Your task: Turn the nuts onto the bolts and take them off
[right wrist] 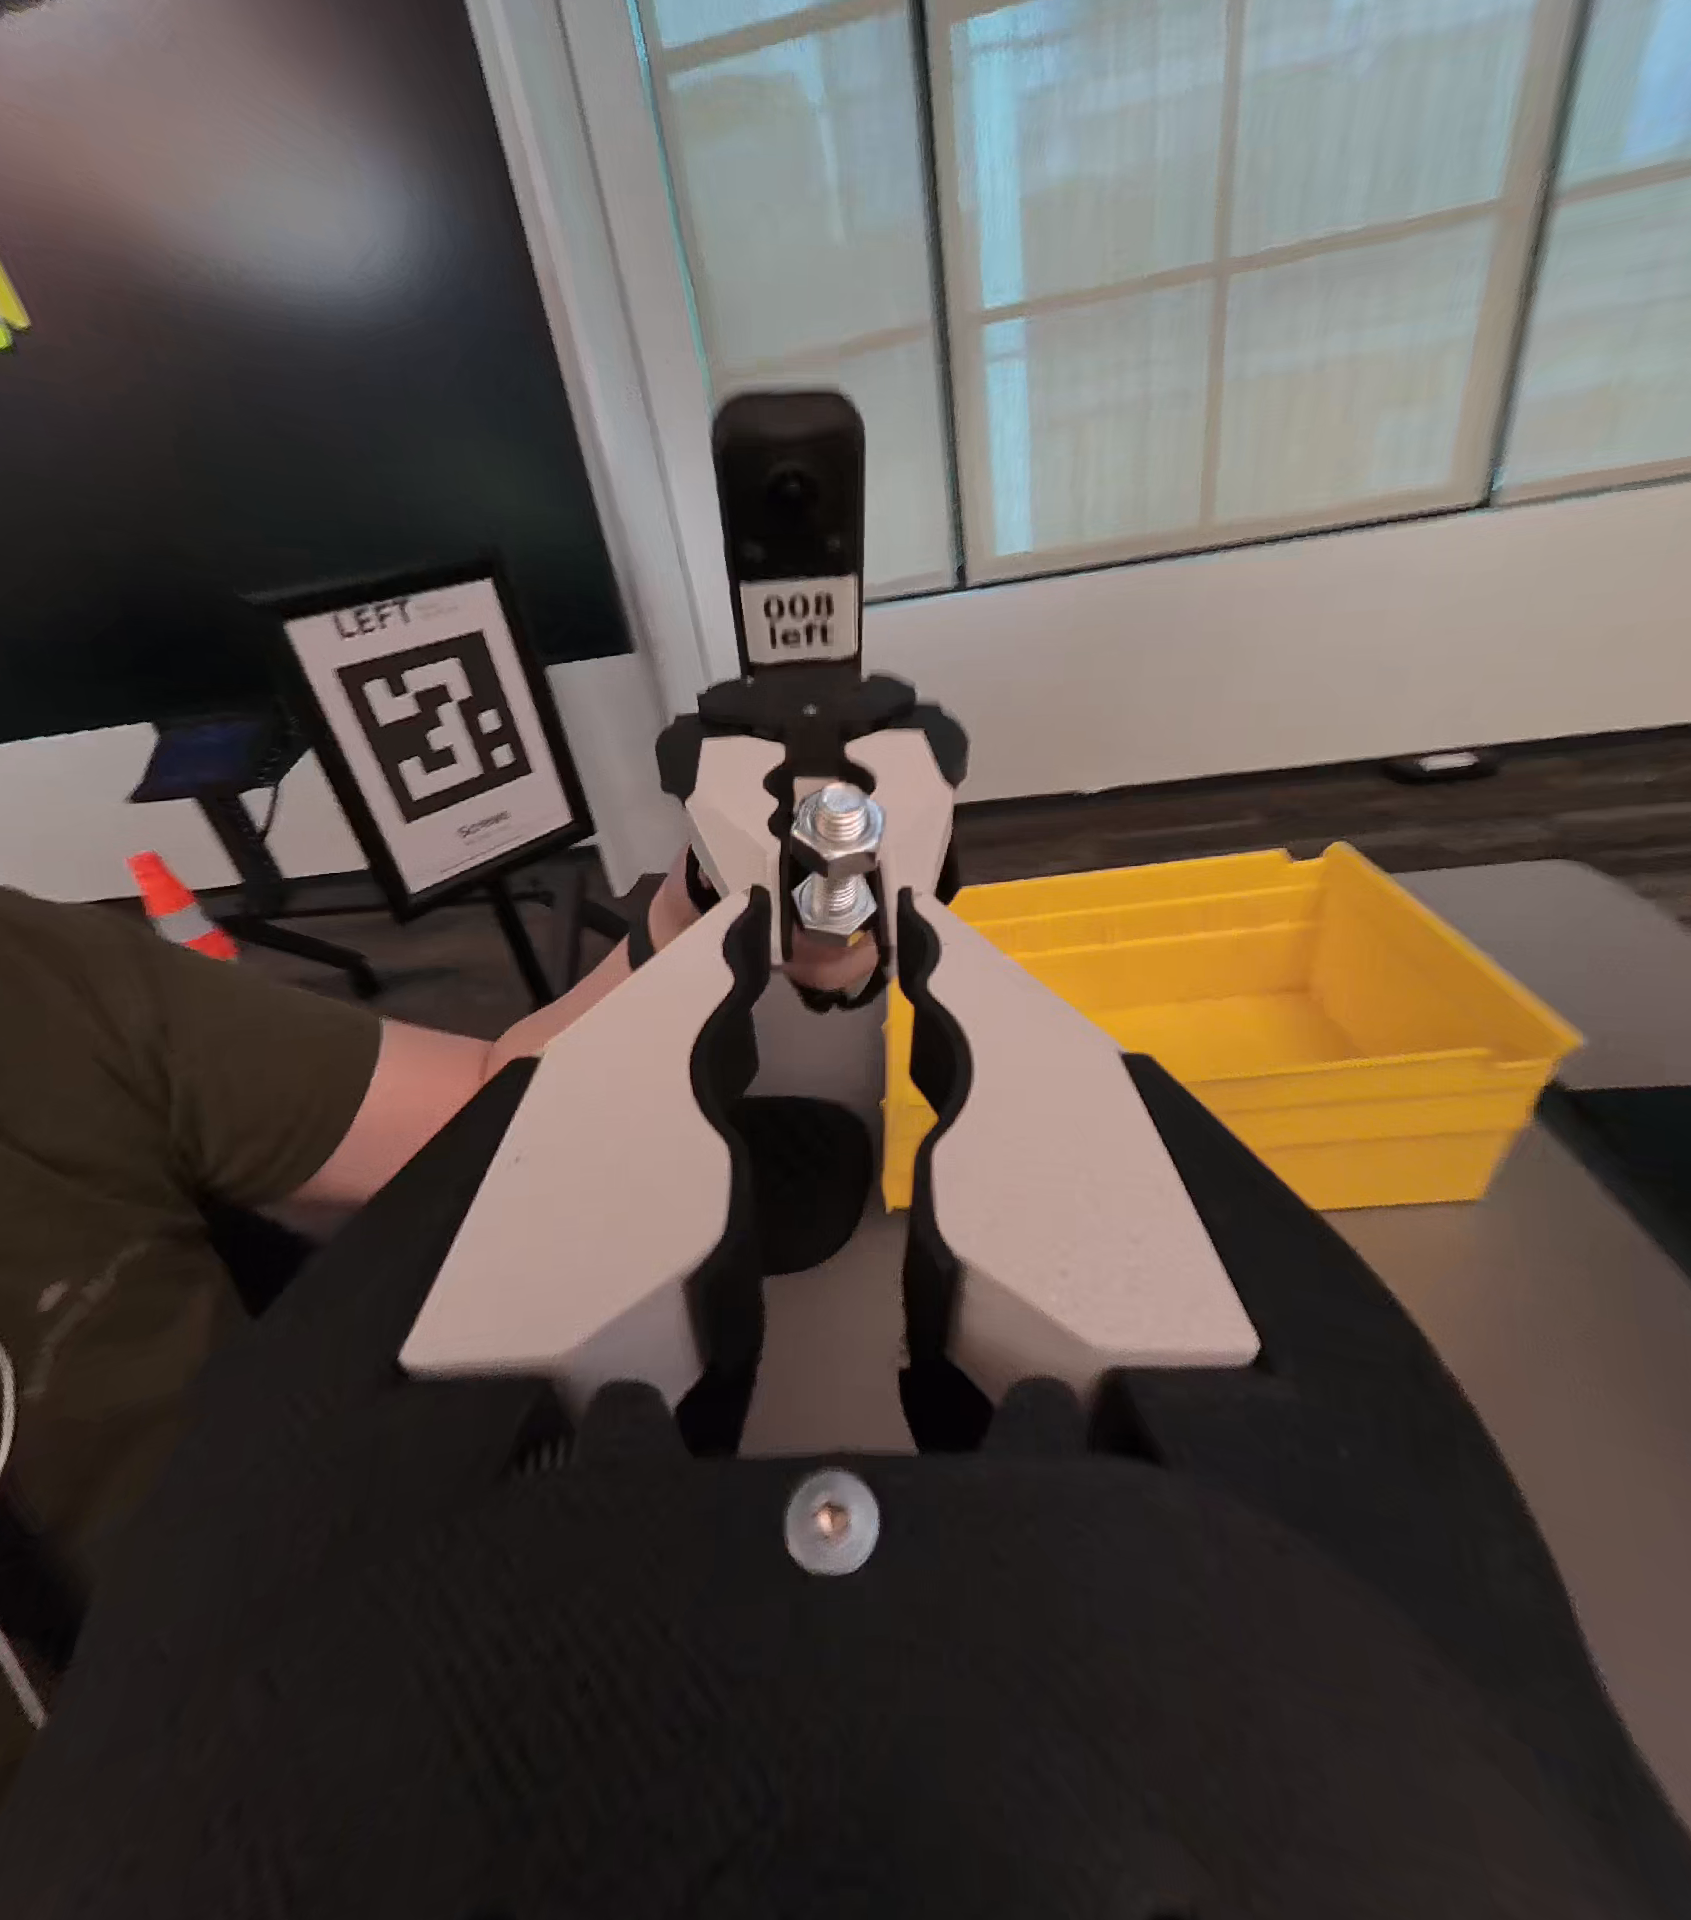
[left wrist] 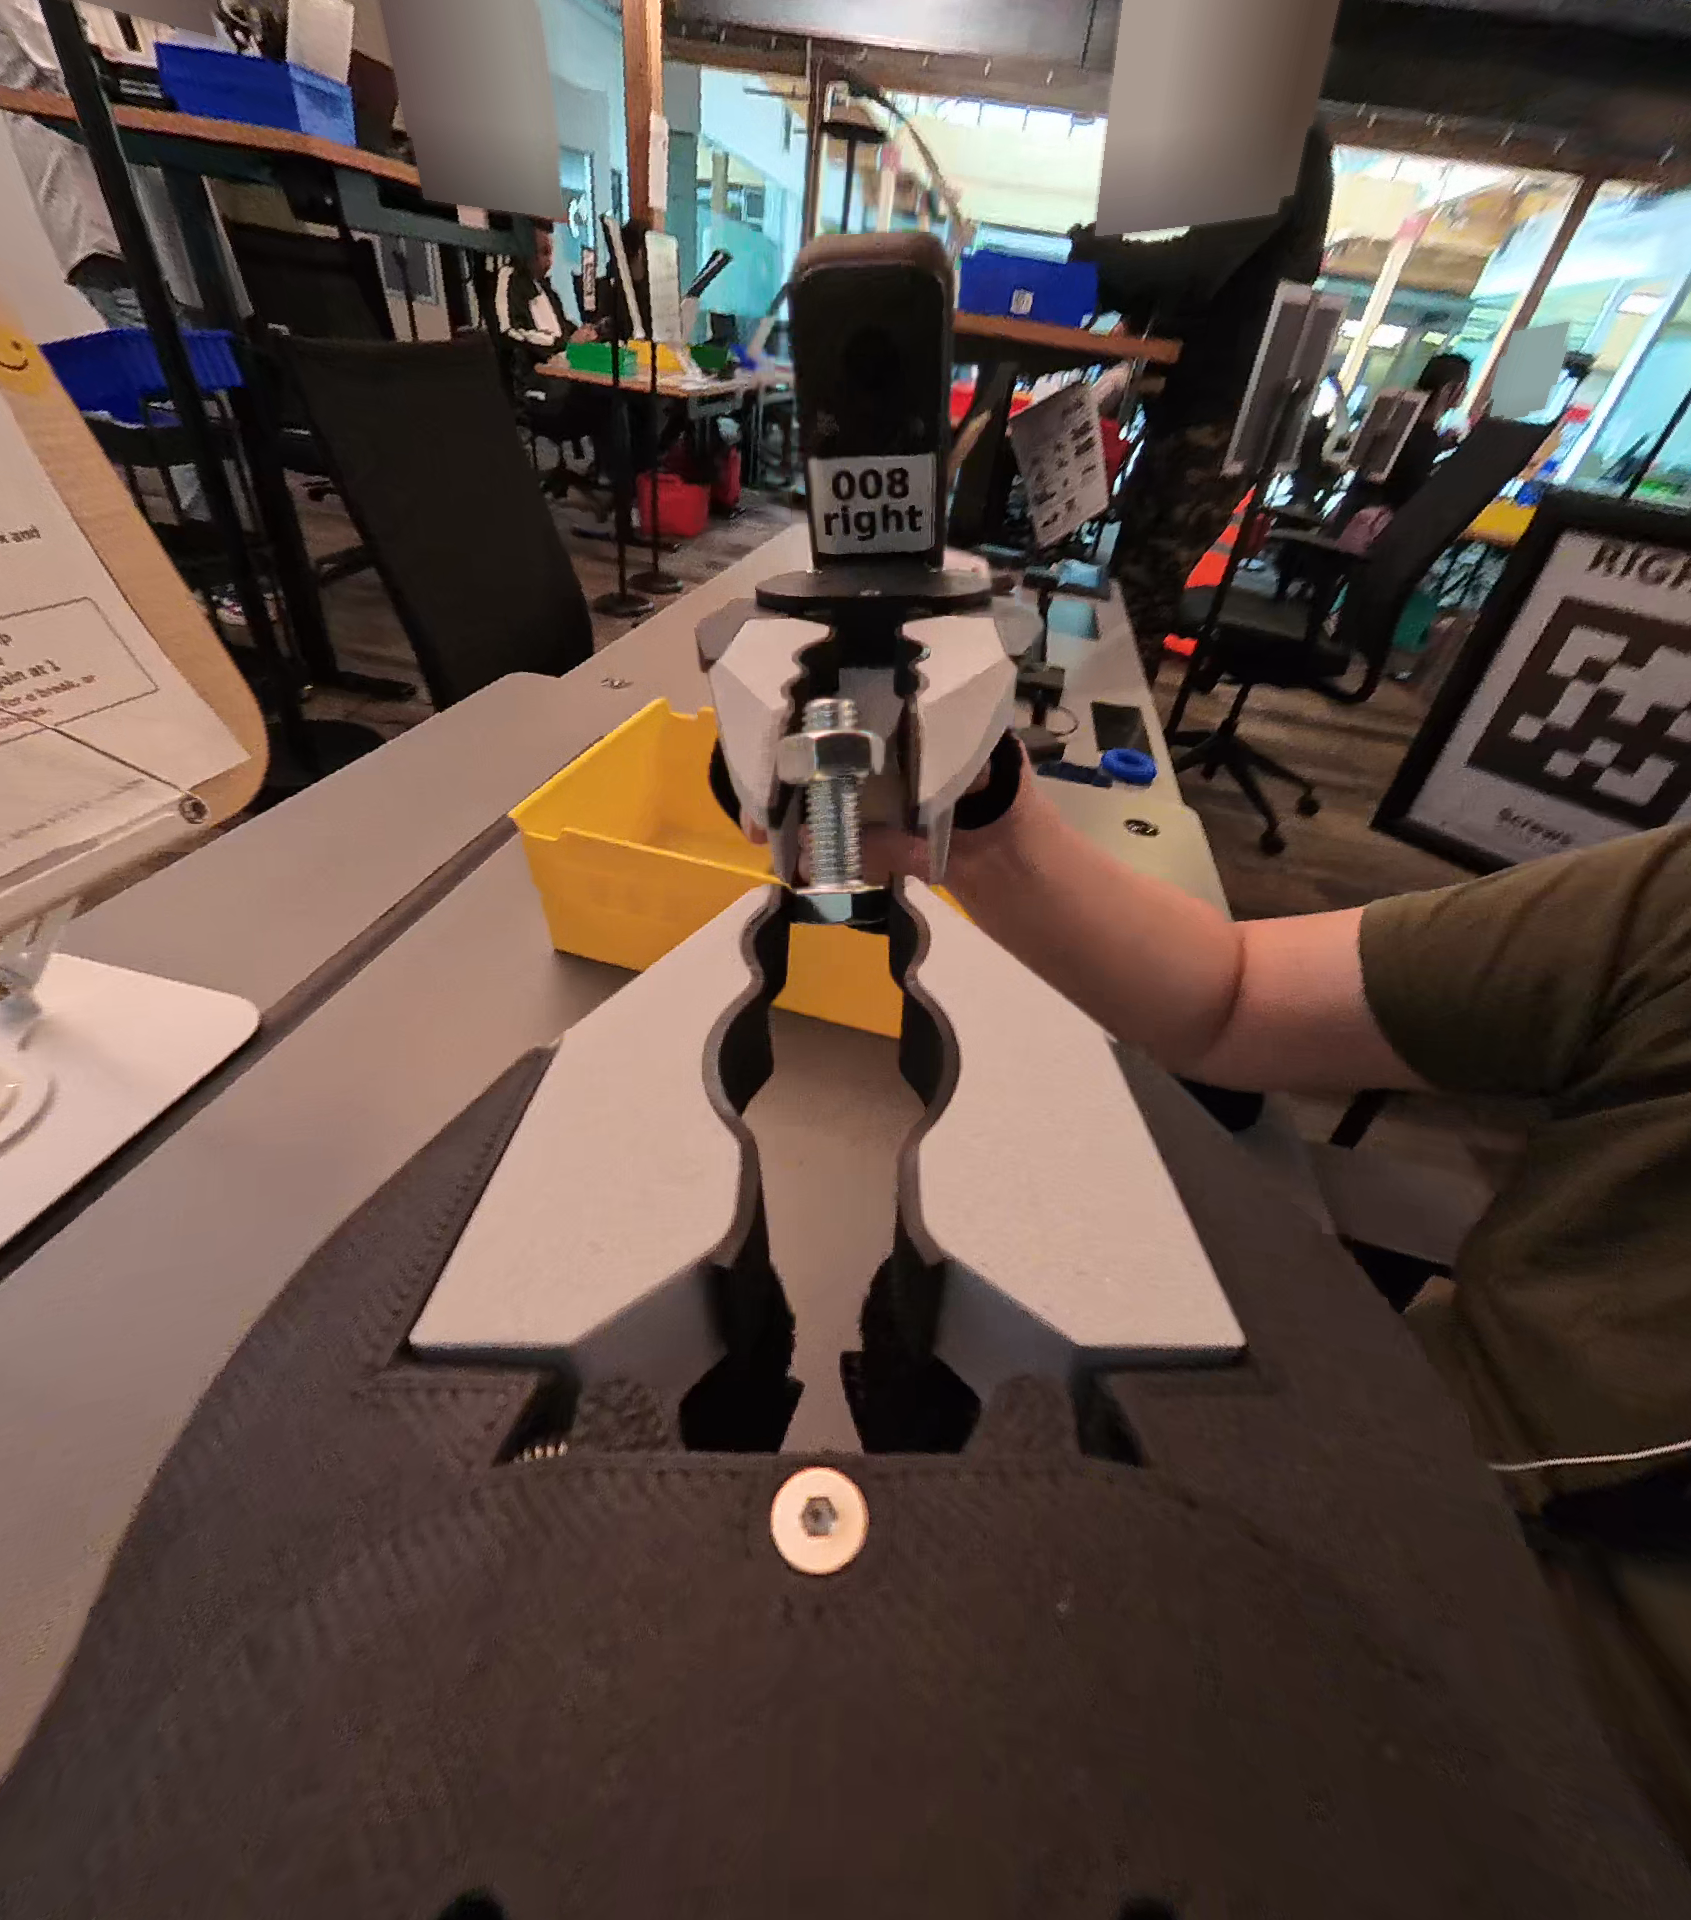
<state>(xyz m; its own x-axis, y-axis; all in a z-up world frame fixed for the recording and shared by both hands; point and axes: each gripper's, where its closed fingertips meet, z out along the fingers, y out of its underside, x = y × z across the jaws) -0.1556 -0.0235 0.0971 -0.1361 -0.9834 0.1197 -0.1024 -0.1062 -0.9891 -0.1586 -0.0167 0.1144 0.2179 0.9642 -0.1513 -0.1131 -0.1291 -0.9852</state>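
Note:
A silver bolt (left wrist: 830,826) stands upright between my two grippers, which face each other above the grey table (left wrist: 353,935). A hex nut (left wrist: 828,755) sits high on its thread, just below the tip. My left gripper (left wrist: 836,899) is shut on the bolt's head. My right gripper (right wrist: 830,904) is open. Its fingertips stand on either side of the bolt below the nut (right wrist: 836,844), with a gap on each side. In the left wrist view the right gripper (left wrist: 856,857) shows head-on behind the nut. In the right wrist view the left gripper (right wrist: 830,940) holds the bolt head (right wrist: 828,906).
An empty yellow bin (left wrist: 633,862) (right wrist: 1340,1039) sits on the table just beyond the grippers. A paper sign on a white stand base (left wrist: 41,1070) is at the left. Framed marker boards (left wrist: 1630,707) (right wrist: 436,738) stand beside the table. The person's arm (left wrist: 1132,966) reaches in from the right. Both grippers' tips are close together, under 4 cm apart.

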